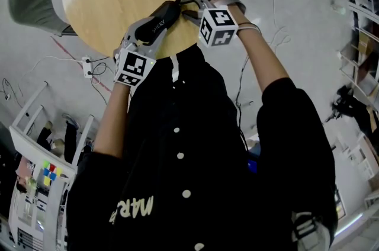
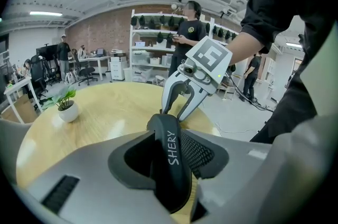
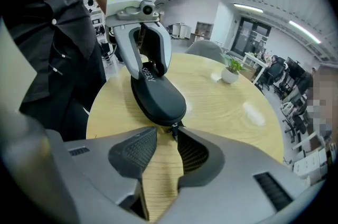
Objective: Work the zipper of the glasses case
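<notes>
With the glasses case [image 3: 158, 99] resting near the bench [image 3: 222, 106] edge and clamped at one end by the left tongs [image 2: 169, 136], the zipper pull [image 3: 173, 131], flanked by the parted right tongs [image 3: 166, 133], should be pinched squarely, then drawn along the seam.

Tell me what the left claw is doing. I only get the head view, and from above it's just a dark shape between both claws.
Observer: The left claw is clamped on a black glasses case, with its pads pressing on both sides.
Visitor: And the right claw?
Observer: Its jaws stand apart. The zipper pull sits between their tips, close to one side, but it isn't pinched.
Visitor: Is the case open yet?
Observer: No. In the right gripper view, the end facing that claw looks zipped shut.
</notes>
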Motion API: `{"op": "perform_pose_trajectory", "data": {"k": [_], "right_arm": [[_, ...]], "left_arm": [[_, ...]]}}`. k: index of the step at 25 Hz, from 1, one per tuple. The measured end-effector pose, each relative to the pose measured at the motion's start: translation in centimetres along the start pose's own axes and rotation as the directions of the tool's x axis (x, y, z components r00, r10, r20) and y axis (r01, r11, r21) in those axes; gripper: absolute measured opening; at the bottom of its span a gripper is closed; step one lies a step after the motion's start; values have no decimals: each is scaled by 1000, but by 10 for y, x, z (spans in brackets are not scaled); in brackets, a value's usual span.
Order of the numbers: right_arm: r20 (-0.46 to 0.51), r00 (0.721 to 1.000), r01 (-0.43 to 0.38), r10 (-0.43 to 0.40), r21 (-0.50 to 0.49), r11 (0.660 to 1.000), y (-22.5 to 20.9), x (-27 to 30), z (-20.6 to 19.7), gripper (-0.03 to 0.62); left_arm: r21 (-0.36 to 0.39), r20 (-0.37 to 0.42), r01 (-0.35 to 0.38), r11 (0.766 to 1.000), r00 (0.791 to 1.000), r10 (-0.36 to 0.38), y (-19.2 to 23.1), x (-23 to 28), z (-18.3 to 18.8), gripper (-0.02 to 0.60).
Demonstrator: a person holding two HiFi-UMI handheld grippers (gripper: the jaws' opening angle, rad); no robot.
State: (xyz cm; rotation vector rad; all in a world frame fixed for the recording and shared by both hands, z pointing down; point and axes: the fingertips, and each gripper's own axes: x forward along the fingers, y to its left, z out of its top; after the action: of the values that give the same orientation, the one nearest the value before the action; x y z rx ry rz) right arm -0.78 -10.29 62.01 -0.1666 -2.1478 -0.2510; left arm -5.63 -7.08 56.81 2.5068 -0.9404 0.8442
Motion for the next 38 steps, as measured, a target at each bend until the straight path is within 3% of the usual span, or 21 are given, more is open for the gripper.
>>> {"op": "perform_pose_trajectory", "data": {"k": [6, 14, 18, 38], "right_arm": [[-64, 998, -34, 29, -84, 996, -2, 8, 1, 132], [-124, 992, -44, 15, -236, 971, -6, 11, 1, 62], [-122, 992, -20, -7, -219, 976, -9, 9, -2, 13], [-184, 982, 34, -41, -41, 999, -2, 2, -7, 6]], "left_arm": [[-5, -2, 5, 1000, 1000, -5, 1, 1, -1, 150], [-4, -5, 9, 1000, 1000, -9, 1, 1, -1, 150], [1, -4, 5, 1000, 1000, -5, 1, 1, -1, 150], [13, -31, -12, 1000, 999, 12, 0, 1, -1, 152]]}}
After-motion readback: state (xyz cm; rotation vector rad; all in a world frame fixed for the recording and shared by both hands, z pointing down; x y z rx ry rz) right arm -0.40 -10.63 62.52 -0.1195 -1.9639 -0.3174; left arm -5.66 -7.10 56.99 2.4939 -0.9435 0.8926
